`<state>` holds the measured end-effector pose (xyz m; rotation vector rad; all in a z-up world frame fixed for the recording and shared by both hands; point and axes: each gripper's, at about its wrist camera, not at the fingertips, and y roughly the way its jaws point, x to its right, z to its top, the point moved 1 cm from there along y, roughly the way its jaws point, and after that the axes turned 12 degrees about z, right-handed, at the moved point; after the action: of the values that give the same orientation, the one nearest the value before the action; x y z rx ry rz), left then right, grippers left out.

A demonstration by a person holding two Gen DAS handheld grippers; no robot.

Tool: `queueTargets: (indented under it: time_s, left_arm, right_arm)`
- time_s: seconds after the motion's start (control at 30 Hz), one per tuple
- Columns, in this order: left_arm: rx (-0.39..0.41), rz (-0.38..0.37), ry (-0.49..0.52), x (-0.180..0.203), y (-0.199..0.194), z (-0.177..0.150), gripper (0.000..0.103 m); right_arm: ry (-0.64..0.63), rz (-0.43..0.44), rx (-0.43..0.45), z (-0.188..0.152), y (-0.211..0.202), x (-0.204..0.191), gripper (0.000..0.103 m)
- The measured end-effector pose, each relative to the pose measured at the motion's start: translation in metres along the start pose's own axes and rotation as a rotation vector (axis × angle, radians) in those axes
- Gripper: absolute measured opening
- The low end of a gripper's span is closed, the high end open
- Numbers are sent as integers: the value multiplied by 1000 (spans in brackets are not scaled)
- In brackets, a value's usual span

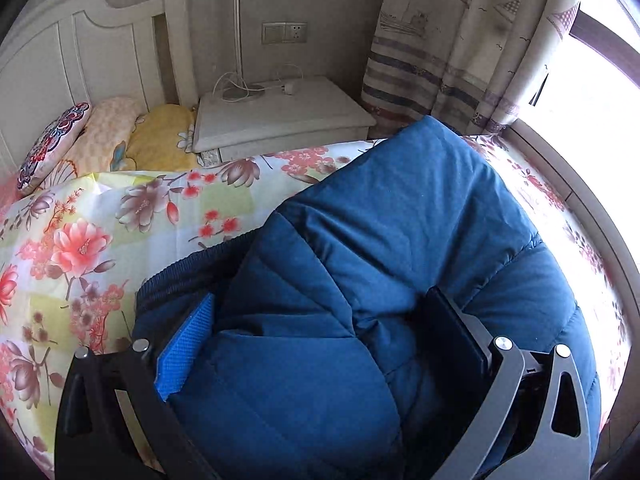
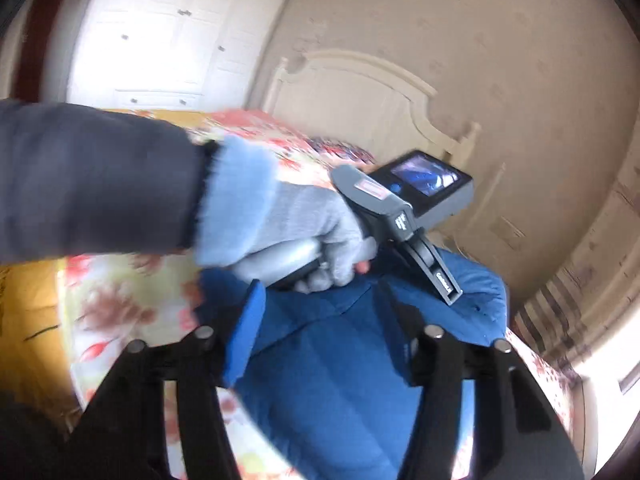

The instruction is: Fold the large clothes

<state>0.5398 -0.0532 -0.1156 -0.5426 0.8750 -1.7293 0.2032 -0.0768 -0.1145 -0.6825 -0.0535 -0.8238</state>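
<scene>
A blue padded coat (image 1: 400, 240) lies bunched on the flowered bedspread (image 1: 80, 248), near the bed's window side, with a nightstand (image 1: 280, 116) and curtain (image 1: 460, 40) beyond. It is already doubled over on itself in thick rolls, so the step in hand looks like a mid-fold: gathering the bulk and bringing one part over another.

The left gripper (image 1: 320, 344) stands with its jaws well apart and a fat fold of the coat bulging up between them. Whether the pads truly press on the cloth I cannot tell; the blue pad on one side sits against the fabric, the dark one on the other is half hidden by it.

The right gripper (image 2: 320, 332) also has its jaws about halfway open, the coat filling the gap below them, but no clear pinch shows (the view is blurred). Ahead of it the gloved left hand (image 2: 304, 236) holds the other tool low over the same heap, so the two work close together.

Next, I judge, each claw needs a firm bite on an edge or seam rather than on loose padding, then a level carry across so the layer lands flat. The slippery, puffy fabric may spring back or slide from a shallow grip.
</scene>
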Motion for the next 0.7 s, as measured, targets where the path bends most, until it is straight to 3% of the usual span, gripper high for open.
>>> queueTargets:
  time_s: [0.1,0.2,0.3,0.5,0.57,0.67,0.7]
  left_arm:
    - [25,4,6,-4,-2,-2,99]
    - [50,-24,-33,-13,-5,-11,99]
    - [88,-20,-71,-19,-10,-20,99]
    - [160,12,-155,-33,-18,-36,99]
    - [140,7,-152,-33,-15,-34,99]
    - [135,30,-141,-30,-16,-32,99]
    - [143,47,-142,-29,-18,-33,99]
  right_arm:
    - [-8,3,-142,-19,54,-3,54]
    - [-43,-87,-100,-39,67,-16,54]
    - [-80,-145,-114,-46,62,-35,52]
    - [-120,-186,-142,-50,64,-62,51]
    - [-112,-159,-142,-47,62,-58,51]
    - [-44,18,-143,-32,48,-30,51]
    - [11,65,-105,-26,31,-12,51]
